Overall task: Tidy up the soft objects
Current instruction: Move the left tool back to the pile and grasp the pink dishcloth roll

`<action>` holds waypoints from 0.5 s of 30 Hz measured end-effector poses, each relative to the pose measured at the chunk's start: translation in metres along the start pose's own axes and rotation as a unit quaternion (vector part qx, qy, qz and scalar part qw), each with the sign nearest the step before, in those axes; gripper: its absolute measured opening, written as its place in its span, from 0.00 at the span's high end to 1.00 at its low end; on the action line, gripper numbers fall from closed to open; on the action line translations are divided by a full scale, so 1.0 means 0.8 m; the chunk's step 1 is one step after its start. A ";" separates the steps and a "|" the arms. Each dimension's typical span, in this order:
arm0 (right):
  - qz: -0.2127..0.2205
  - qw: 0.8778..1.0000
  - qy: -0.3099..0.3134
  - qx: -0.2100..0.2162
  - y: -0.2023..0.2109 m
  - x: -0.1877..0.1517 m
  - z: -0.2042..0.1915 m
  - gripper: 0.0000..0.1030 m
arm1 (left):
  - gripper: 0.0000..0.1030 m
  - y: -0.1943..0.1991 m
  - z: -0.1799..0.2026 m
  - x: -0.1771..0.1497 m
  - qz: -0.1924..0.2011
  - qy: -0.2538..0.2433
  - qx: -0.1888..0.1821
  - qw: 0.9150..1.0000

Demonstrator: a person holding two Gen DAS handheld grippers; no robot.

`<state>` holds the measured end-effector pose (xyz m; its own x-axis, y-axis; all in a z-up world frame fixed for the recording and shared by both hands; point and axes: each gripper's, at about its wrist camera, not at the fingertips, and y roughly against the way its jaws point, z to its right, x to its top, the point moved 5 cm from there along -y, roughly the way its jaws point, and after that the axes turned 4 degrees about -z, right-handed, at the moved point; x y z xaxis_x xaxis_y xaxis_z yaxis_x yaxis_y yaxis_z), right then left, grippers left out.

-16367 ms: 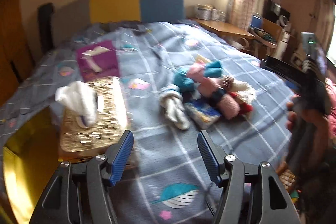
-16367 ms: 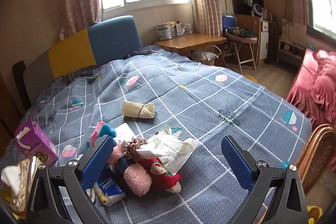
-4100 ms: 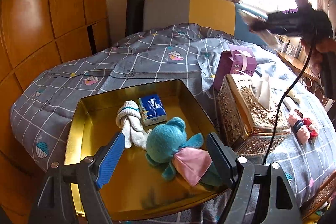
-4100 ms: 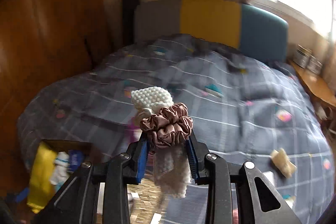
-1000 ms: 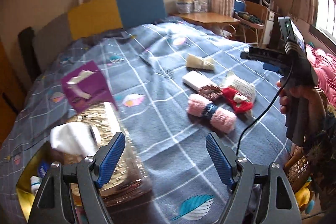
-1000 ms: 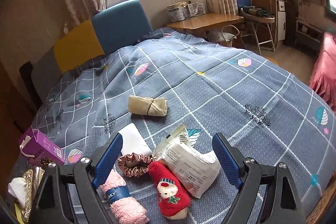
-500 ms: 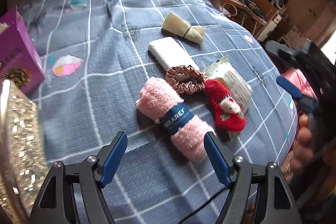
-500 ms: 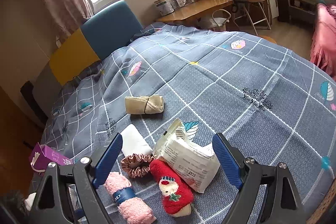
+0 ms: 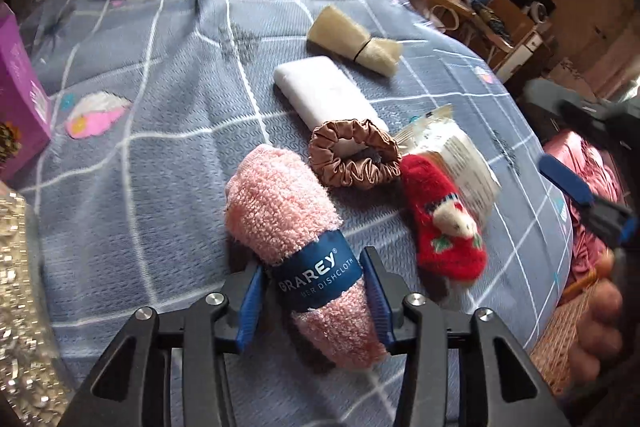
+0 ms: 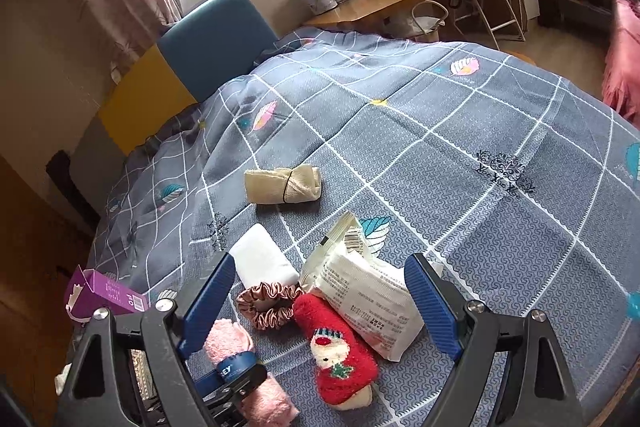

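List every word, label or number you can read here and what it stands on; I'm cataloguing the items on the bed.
"GRAREY" on the blue band around the pink rolled cloth.
"...BER DISHCLOTH" below it on the same band; its first letters are hidden.
White packet: lines of print and a barcode, too small to read.
Purple box: small print and a barcode, unreadable.
Blanket: dark ornamental mark, not legible.

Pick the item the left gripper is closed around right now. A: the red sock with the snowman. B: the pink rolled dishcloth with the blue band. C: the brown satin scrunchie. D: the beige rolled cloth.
B: in the left wrist view the left gripper has just been closing and its pads press both sides of the pink rolled dishcloth at its blue band.
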<state>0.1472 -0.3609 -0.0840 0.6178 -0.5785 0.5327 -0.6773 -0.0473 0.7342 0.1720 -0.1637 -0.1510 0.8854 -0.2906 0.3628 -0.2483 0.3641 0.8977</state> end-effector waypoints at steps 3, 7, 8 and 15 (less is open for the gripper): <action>-0.021 0.999 0.041 -0.009 -0.011 -0.009 -0.015 0.20 | 0.57 0.021 -0.013 -0.022 0.002 -0.009 -0.009 1.000; -0.072 0.992 0.104 -0.012 -0.035 -0.033 -0.040 0.28 | 0.57 0.015 -0.034 -0.049 -0.012 -0.016 0.004 1.000; -0.082 0.988 0.129 -0.013 -0.040 -0.039 -0.049 0.29 | 0.56 0.012 -0.039 -0.051 -0.012 -0.011 -0.002 1.000; -0.125 0.930 0.339 -0.069 -0.091 -0.076 -0.110 0.17 | 0.54 0.009 -0.047 -0.051 -0.006 0.009 -0.020 1.000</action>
<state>0.1942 -0.2503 -0.1331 0.8909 0.0851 0.4462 -0.4492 0.0199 0.8932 0.1491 -0.1159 -0.1684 0.8956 -0.2793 0.3462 -0.2212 0.3956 0.8914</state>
